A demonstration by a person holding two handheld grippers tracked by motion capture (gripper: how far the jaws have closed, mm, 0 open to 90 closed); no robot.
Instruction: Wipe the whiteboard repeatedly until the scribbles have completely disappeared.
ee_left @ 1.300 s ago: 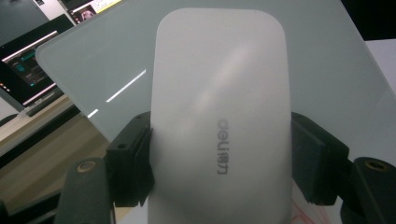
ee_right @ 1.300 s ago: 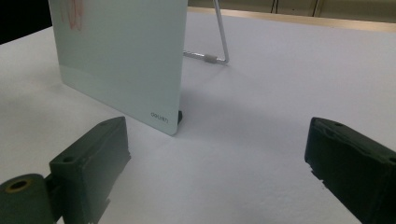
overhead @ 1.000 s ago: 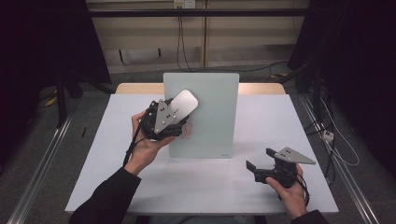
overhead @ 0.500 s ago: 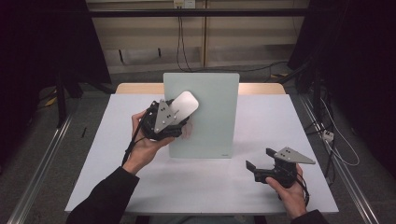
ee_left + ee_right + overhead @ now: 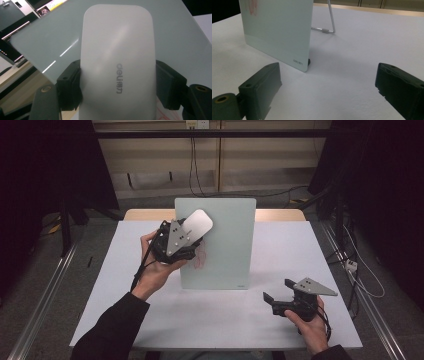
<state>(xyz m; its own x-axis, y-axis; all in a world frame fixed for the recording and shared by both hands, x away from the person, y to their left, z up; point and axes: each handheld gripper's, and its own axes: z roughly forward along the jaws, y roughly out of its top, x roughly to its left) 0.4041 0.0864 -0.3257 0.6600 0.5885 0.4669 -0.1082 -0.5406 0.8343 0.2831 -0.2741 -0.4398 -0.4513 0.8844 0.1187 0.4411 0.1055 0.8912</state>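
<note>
At the middle of the white table a frosted pale-green glass writing board stands propped on a thin wire stand, with faint red scribbles low on its left part. The left gripper is clamped across the short width of a white, rounded-oblong plastic board eraser, its black pads pressing the two long sides. The eraser's long axis runs straight out from the jaws and slants up to the right across the board's upper left part; whether it touches the glass I cannot tell. The red marks lie just below the eraser, down toward the board's foot, so I judge that the coming wipe calls for a downward pull by the left hand, which is far nearer. The right gripper hovers low over the table, well apart near the board's lower right corner, jaws spread wide with nothing between them.
</note>
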